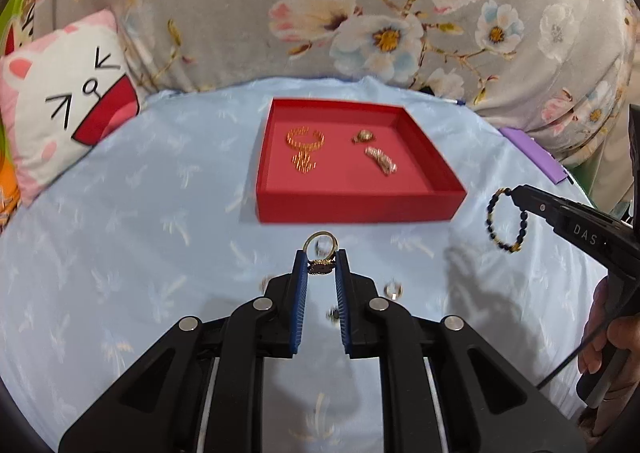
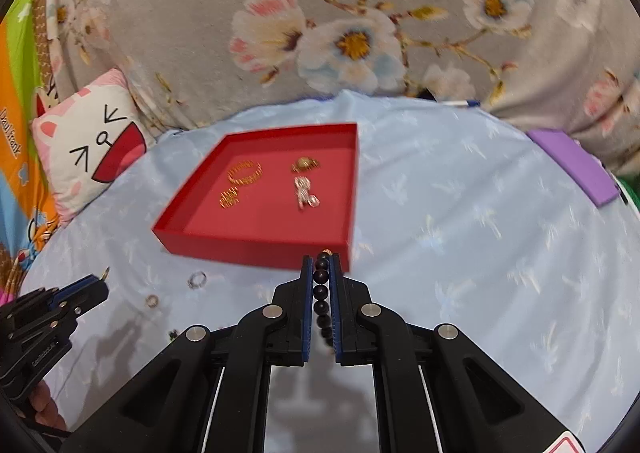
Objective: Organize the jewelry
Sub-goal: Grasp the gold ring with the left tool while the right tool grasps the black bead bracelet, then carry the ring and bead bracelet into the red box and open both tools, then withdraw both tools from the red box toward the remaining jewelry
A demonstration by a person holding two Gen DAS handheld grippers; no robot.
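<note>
Now both grippers are hovering above the pale blue patterned cloth (image 1: 132,213), near its front edge. The left gripper (image 1: 320,259) is pinching a gold ring with a dark round ornament (image 1: 320,249) between its blue ribbed pads (image 1: 301,285); the jaws are standing narrow and the ring's loop is sticking up past the tips. The right gripper (image 2: 321,265) is clamping a dark round-bead bracelet with gold accents (image 2: 321,293), jaws nearly together, beads running in a line between the pads; in the left wrist view that bracelet (image 1: 506,221) is hanging as a loop off the gripper's tip, clear of the cloth. A hand (image 1: 608,341) is gripping the right gripper's handle.

A shallow red rectangular cardboard tray (image 1: 360,205) is sitting toward the cloth's back edge, roughly centred. Inside it, a gold beaded bangle (image 1: 305,139) and a small gold beaded piece (image 1: 305,162) are lying at the left side, a small gold ornate ring (image 1: 363,136) and a pale pink-gold link piece (image 1: 381,160) at the right side.

Two small silver rings (image 2: 197,279) (image 2: 152,300) are lying loose on the cloth in front of the tray, near the left gripper. A flat purple rectangular pad (image 2: 572,165) is lying at the cloth's right edge. A white cat-face pillow (image 1: 60,101) is leaning at the cloth's back left corner, and a grey floral fabric (image 1: 320,5) is rising behind the back edge.
</note>
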